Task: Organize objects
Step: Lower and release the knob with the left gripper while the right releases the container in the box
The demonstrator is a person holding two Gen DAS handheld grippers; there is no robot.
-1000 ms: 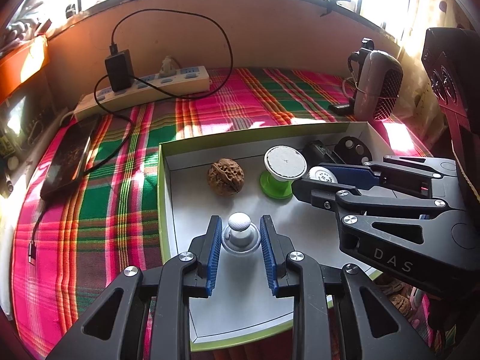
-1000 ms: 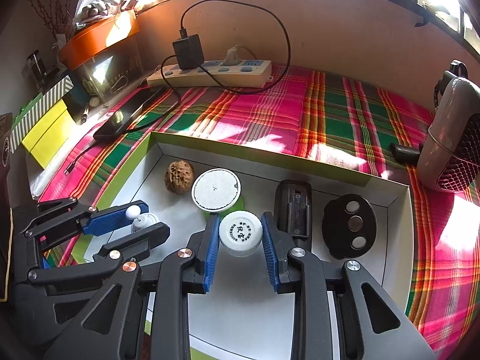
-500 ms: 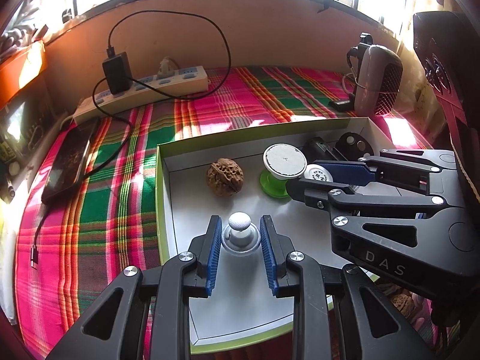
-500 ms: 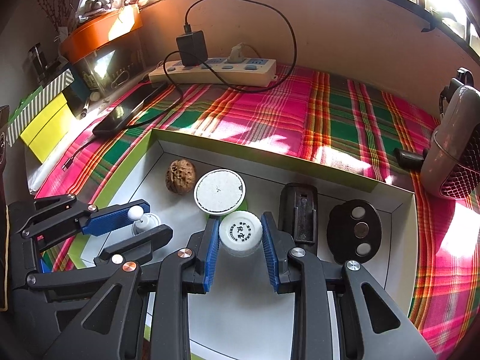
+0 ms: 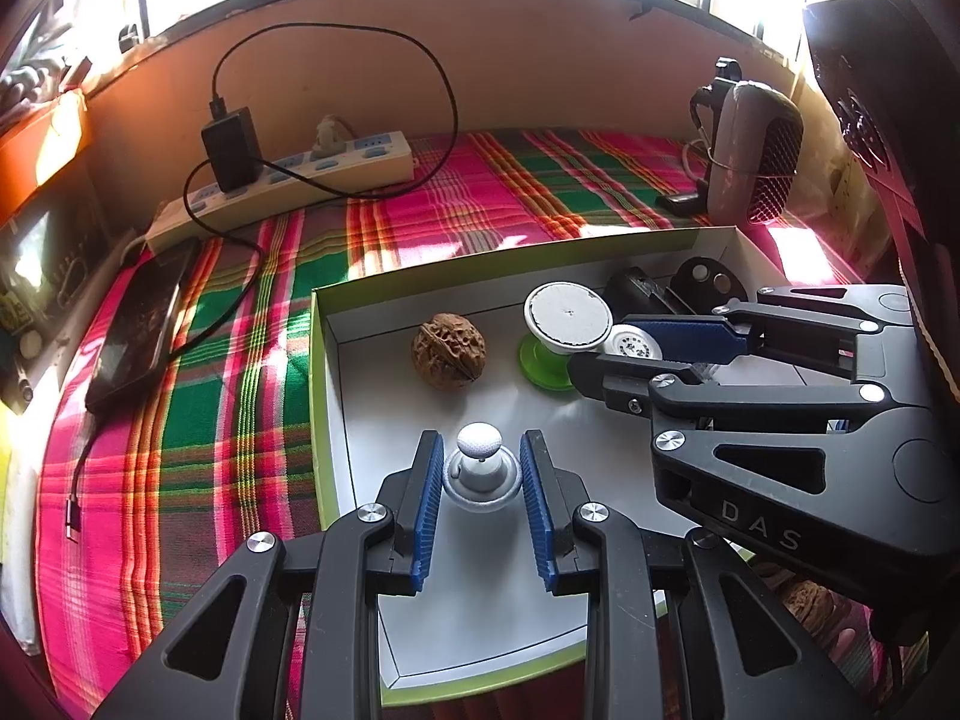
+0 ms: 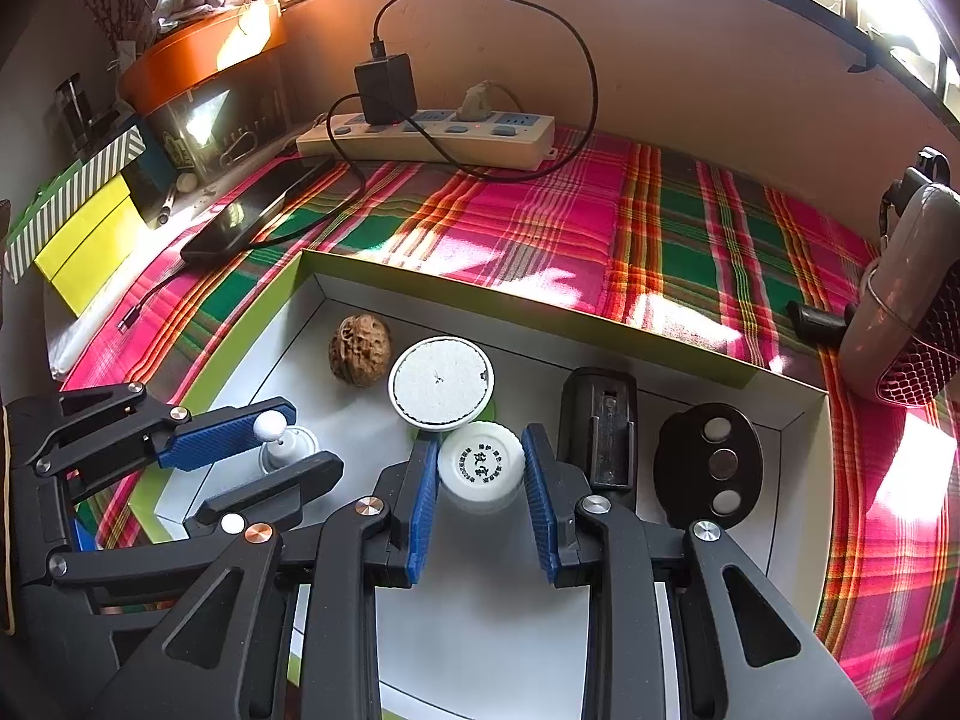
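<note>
**Camera setup: two wrist fisheyes over the tray**

Left wrist view: close above the tray's (image 5: 318,396) left end, angled down toward the window wall. Right wrist view: close above the tray's (image 6: 786,420) middle, same heading. Shared: tray interior, walnut (image 5: 448,350) (image 6: 359,349), power strip (image 5: 288,180) (image 6: 432,138), plaid cloth (image 5: 198,396) (image 6: 600,228).

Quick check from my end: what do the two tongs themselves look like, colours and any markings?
Both tongs, left and right, are matte black plastic frames with triangular cut-outs and round silver screw heads. Each finger carries a ribbed blue pad. The right one has raised letters "DAS" on its side. One copper-coloured screw shows near the left one. No sleeves or cables of theirs show.
</note>
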